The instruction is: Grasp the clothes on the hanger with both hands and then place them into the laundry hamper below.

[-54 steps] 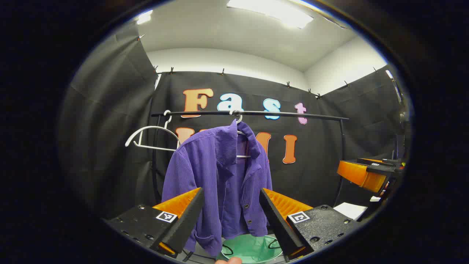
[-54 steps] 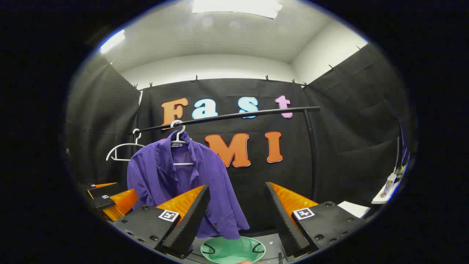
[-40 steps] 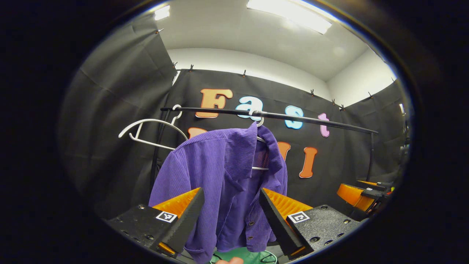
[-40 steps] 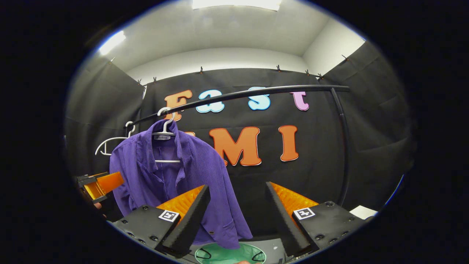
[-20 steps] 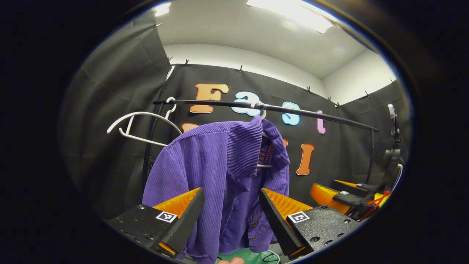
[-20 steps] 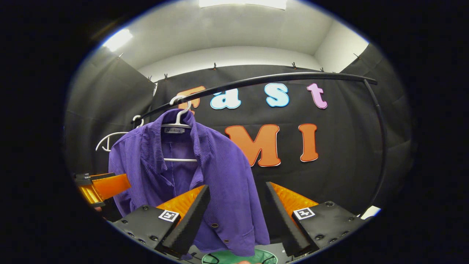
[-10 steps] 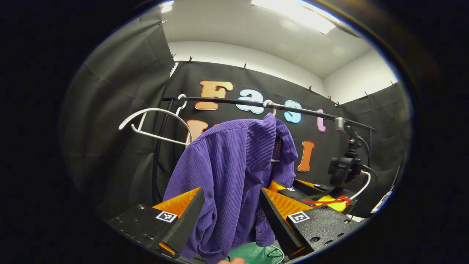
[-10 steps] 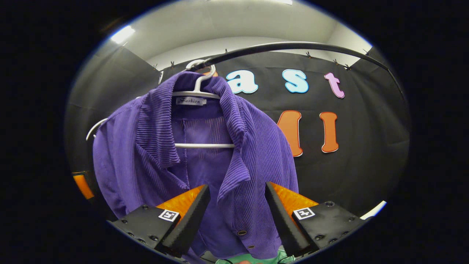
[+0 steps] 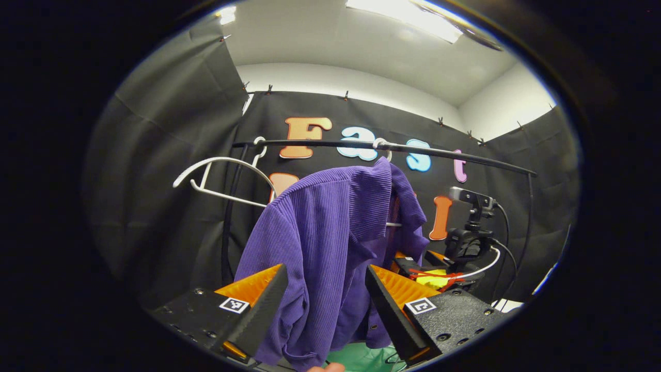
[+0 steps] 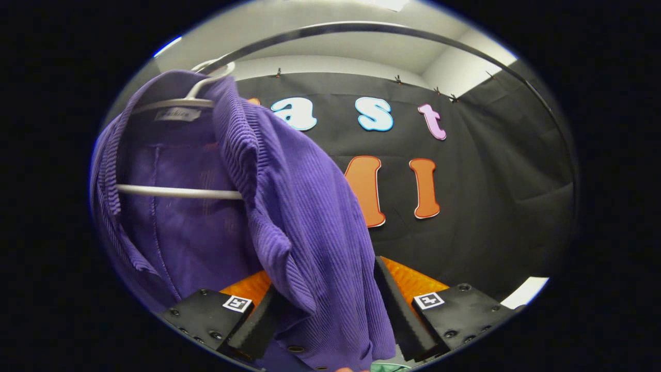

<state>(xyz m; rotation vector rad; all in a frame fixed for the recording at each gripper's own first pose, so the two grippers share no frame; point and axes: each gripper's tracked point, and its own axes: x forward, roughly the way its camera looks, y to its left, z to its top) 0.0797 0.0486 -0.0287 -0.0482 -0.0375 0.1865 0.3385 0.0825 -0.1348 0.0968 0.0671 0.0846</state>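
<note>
The black rail [image 9: 454, 156] ran across the booth in the left gripper view and arched overhead [image 10: 361, 28] in the right gripper view. From it hung the purple ribbed jacket [image 9: 330, 243] on a white hanger [image 9: 384, 150], collar up and front open. In the right gripper view the jacket [image 10: 289, 206] was very close, its open inside and the hanger's white crossbar [image 10: 175, 192] plainly seen. A small white label [image 10: 179, 114] sat at the inside of the collar; its writing was too blurred to read.

A second, bare white hanger [image 9: 222, 173] hung on the rail, to the left of the jacket in the left gripper view.

Below the jacket's hem a sliver of the green laundry hamper [image 9: 356, 356] showed; what lay in it could not be told. A trace of the same green [image 10: 388, 367] showed at the bottom of the right gripper view.

The left gripper [image 9: 323, 302] stood wide open, its fingers on either side of the jacket's left front panel; whether they touched it could not be told. The right gripper [image 10: 328, 305] was also spread, with the jacket's right front edge hanging down between its fingers and covering much of the left one; neither finger visibly pressed the cloth.

In the left gripper view, the right gripper [image 9: 413, 266] appeared as an orange and black body behind the jacket, topped by a black camera mount [image 9: 470, 227] with cables.

Each near gripper carried small square black-and-white markers [image 9: 235, 305] [image 10: 236, 303].
</note>
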